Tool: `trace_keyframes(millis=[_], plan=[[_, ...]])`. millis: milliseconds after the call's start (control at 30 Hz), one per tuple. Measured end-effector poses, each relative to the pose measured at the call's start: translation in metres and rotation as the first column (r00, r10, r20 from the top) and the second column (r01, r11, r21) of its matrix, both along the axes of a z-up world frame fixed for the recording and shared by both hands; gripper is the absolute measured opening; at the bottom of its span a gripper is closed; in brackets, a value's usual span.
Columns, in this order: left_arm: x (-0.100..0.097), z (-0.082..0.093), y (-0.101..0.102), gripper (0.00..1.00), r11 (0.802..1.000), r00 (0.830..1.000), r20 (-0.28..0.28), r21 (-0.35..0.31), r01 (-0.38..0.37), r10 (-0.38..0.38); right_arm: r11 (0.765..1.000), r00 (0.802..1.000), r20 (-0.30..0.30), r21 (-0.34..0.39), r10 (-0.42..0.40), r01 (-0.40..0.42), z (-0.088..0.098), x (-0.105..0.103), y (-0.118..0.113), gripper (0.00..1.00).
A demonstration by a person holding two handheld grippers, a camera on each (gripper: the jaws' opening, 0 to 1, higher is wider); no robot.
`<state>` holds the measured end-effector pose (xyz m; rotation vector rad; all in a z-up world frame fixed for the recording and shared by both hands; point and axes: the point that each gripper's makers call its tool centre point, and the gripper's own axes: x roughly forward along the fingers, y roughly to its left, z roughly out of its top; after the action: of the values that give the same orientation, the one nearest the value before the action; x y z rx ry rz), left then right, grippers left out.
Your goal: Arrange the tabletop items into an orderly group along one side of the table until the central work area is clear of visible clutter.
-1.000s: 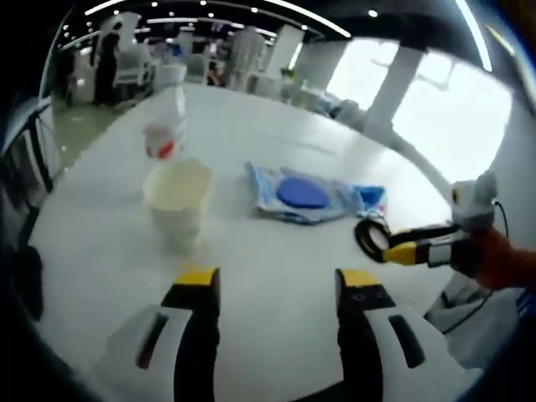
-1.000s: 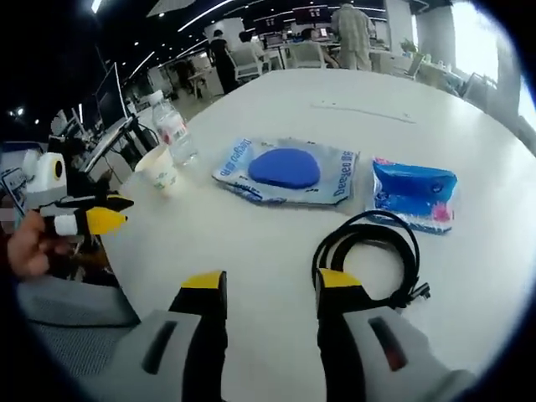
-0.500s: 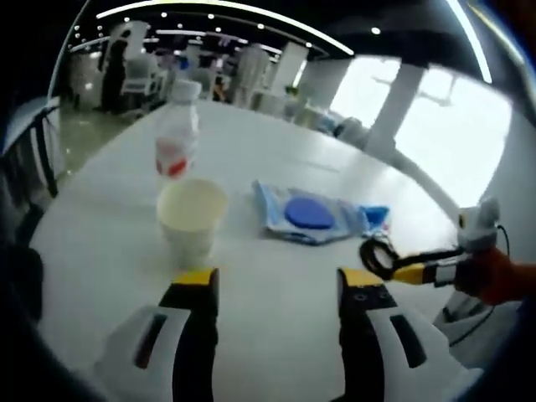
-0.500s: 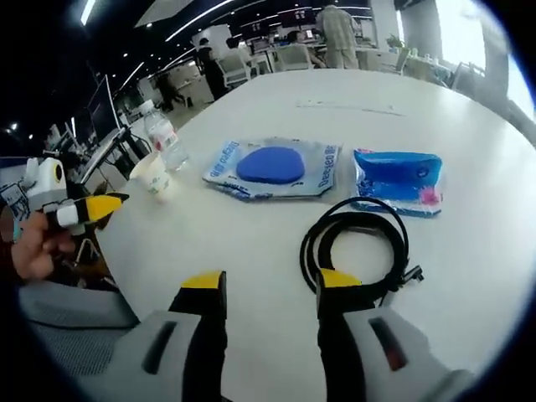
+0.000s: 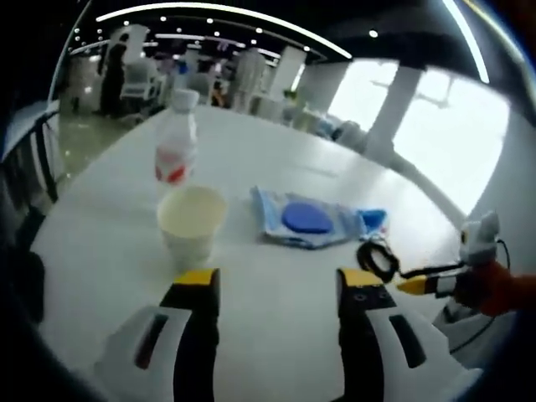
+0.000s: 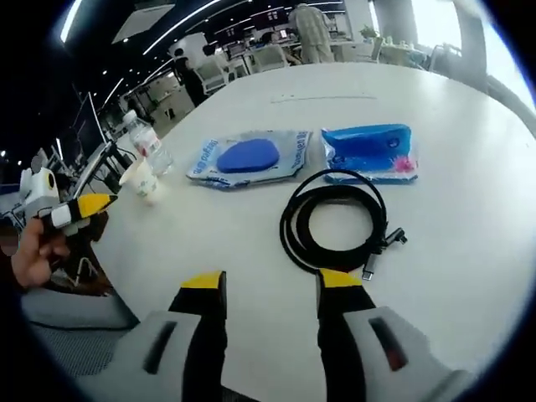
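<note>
Barely started: nothing grouped yet, both tongs empty over the white bench.

Left tongs [image 5: 273,289] apart, holding nothing, hovering above the near edge of the bench [image 5: 276,251] and aimed between paper cup [image 5: 192,219] and pouch. Right tongs [image 6: 262,293] also apart and empty, just short of the black cable coil [image 6: 335,219]. Cup standing upright just in front of the water bottle [image 5: 176,146], both near the bench's left edge as seen from the left gripper view. Flat pouch with blue disc [image 6: 247,157] and blue packet [image 6: 369,151] lying side by side mid-bench, cable coil just in front of them, close to or touching the packet's edge. Five items spread loosely across the middle; central area not cleared. Left to do, by judgement: all of it, likely cable or cup first.
</note>
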<state>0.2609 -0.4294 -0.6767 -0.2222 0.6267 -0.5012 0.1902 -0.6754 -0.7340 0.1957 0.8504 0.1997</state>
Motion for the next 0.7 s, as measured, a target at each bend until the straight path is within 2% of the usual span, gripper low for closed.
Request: trace_keyframes(millis=[167,233,400,467,700], plan=[[-0.001,-0.001,-0.002,0.53,1.000,1.000,0.004,0.009,0.009,-0.009,1.000,1.000,-0.005,-0.025,0.018,-0.018,-0.001,-0.004,0.002,0.42],[-0.002,-0.002,0.001,0.51,1.000,1.000,0.007,0.031,0.006,-0.007,0.991,0.998,-0.020,-0.117,0.059,-0.061,-0.002,-0.007,-0.002,0.41],[-0.001,-0.003,0.004,0.51,1.000,1.000,0.000,0.022,-0.005,0.005,0.995,0.998,-0.015,-0.077,0.055,-0.056,-0.001,-0.006,0.008,0.42],[0.000,-0.001,0.006,0.52,1.000,1.000,-0.004,0.000,-0.018,0.018,0.995,0.998,-0.021,-0.075,0.062,-0.063,-0.002,-0.006,0.010,0.42],[0.003,-0.004,0.015,0.52,0.998,0.998,-0.019,-0.021,-0.062,0.061,0.992,0.996,-0.030,-0.086,0.089,-0.092,0.002,-0.005,0.010,0.41]])
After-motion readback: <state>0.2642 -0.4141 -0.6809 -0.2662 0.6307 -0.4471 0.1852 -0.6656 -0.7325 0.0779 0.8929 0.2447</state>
